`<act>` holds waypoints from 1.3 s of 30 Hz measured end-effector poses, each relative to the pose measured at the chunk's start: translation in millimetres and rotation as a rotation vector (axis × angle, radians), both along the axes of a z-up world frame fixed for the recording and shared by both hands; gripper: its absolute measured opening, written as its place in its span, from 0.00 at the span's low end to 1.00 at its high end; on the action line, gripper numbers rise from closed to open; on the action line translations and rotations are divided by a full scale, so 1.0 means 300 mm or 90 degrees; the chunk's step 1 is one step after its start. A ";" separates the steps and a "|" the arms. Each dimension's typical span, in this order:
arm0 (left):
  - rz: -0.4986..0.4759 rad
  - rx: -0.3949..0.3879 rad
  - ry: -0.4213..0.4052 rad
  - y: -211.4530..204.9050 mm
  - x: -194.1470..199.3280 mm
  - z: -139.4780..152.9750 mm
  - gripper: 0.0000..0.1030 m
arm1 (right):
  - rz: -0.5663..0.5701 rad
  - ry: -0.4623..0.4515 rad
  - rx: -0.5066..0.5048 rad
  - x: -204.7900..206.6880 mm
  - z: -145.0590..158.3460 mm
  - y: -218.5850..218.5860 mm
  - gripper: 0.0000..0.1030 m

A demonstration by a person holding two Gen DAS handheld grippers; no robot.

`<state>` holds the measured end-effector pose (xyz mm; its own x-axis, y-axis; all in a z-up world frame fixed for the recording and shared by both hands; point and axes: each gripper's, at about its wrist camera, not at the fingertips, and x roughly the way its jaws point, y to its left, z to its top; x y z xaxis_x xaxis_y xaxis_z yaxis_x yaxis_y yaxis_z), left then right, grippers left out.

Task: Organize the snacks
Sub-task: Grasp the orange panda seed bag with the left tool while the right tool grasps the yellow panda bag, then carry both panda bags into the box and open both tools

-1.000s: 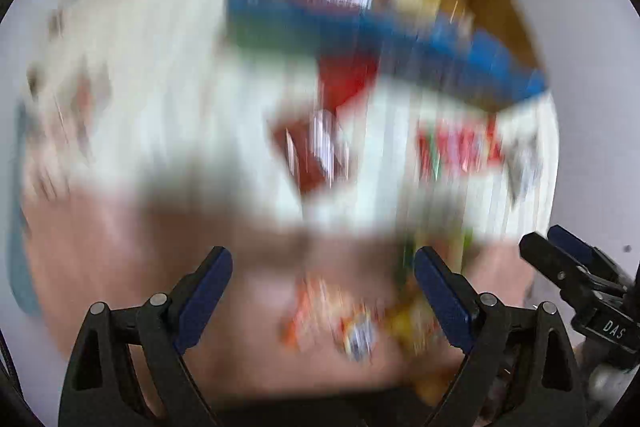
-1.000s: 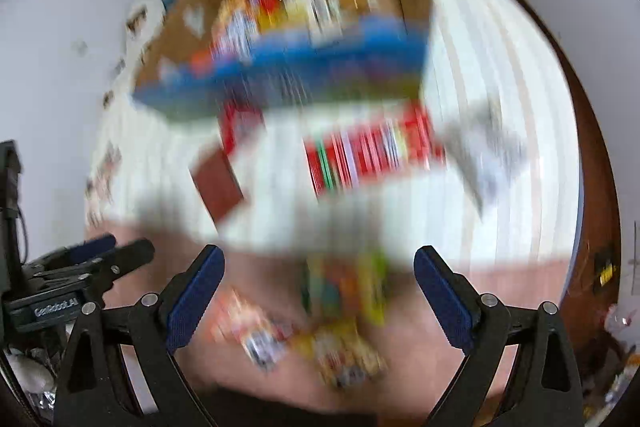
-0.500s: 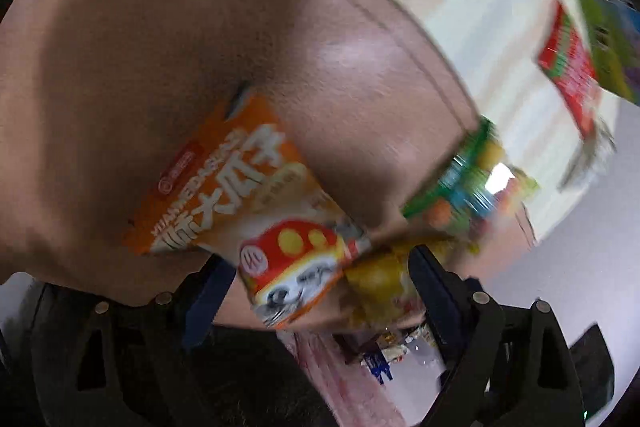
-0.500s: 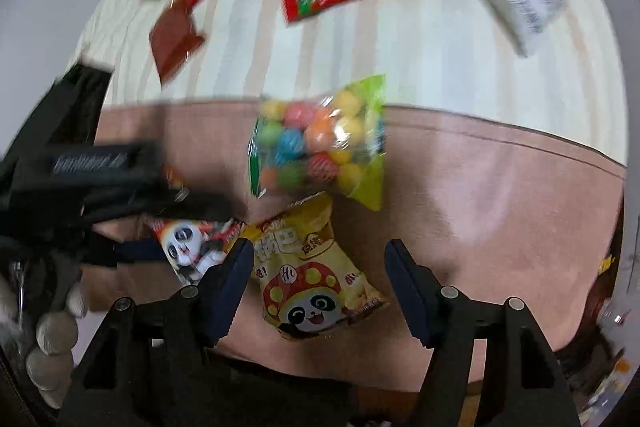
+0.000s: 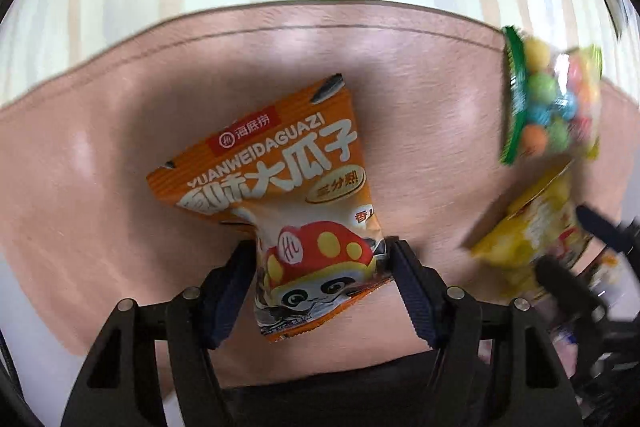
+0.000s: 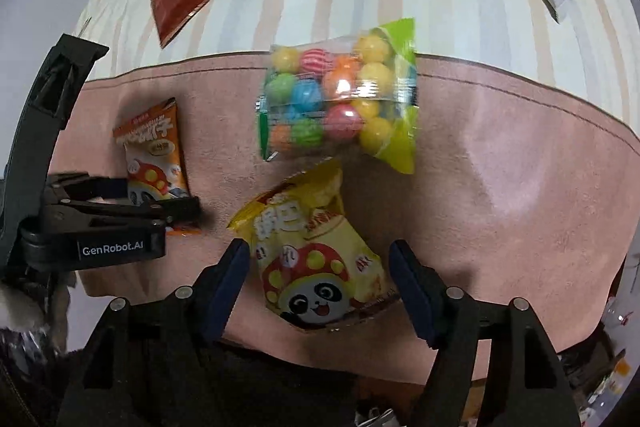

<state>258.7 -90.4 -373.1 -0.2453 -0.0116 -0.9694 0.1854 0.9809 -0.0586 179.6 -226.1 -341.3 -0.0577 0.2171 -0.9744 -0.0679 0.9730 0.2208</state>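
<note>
My left gripper [image 5: 320, 263] has just closed on the orange snack packet [image 5: 280, 187], both pads pressing its lower part, near the front edge of the pink mat [image 5: 420, 87]. My right gripper [image 6: 320, 267] is half open around the yellow packet [image 6: 316, 259], the pads not touching it yet. I should close more before lifting. The candy bag [image 6: 340, 103] lies just behind, touching the yellow packet's top corner.

Left black two-finger gripper with blue pads [image 5: 320, 267] pointing steeply down, jaws just closing, pads pressed against a crinkled orange snack packet [image 5: 280, 183], right matching gripper [image 6: 320, 275] also pointing down, jaws just widening slightly, straddling a yellow panda-print packet [image 6: 316, 259], pads beside its edges
</note>
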 end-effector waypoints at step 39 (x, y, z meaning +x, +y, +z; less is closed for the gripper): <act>0.074 -0.104 -0.186 0.186 0.105 0.429 0.47 | -0.152 -0.051 0.088 0.097 0.211 -0.002 0.49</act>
